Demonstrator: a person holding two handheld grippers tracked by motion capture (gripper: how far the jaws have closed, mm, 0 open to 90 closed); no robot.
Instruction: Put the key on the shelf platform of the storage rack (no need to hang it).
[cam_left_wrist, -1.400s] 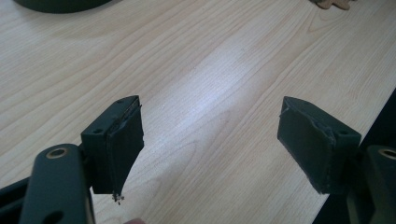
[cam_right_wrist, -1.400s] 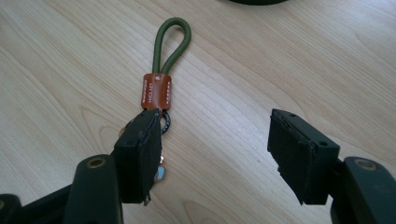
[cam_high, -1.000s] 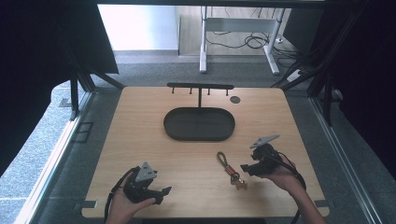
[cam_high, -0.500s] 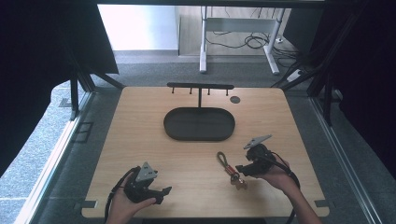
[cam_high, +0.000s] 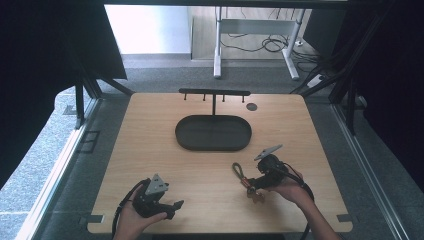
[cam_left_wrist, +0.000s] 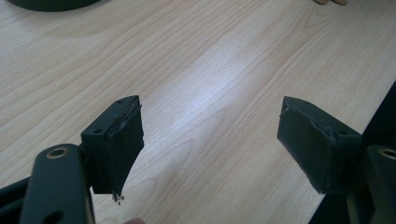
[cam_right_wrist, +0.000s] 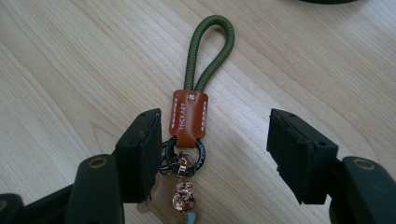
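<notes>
Right gripper (cam_right_wrist: 212, 154): jaws stand well apart and clamp nothing. The keychain (cam_right_wrist: 189, 135) lies flat on the wooden table (cam_right_wrist: 70, 70) between them, nearer the jaw at the left of the right gripper view. That jaw's pad sits just beside the black split ring (cam_right_wrist: 198, 156) and may touch it; the other pad is clear of the keychain, with bare wood between.

Keychain: an olive-green cord loop (cam_right_wrist: 208, 51) runs into a brown leather tab (cam_right_wrist: 187, 116) with white stitching along both long edges. Stamped lettering runs lengthwise on the tab; it appears to read "HICKIES" or similar, but is too small to confirm. Below the ring hang a copper-coloured metal charm (cam_right_wrist: 182, 196) and a tan leather piece, partly hidden.

High view: the keychain (cam_high: 243, 177) lies at the near right of the table (cam_high: 150, 135), in front of the dark oval tray (cam_high: 213, 133), with the right gripper (cam_high: 256, 186) over its near end.

Left gripper (cam_left_wrist: 210, 140): jaws wide apart, with bare wood between them. In the high view it (cam_high: 172, 207) is held at the near left edge of the table, well apart from the keychain.
</notes>
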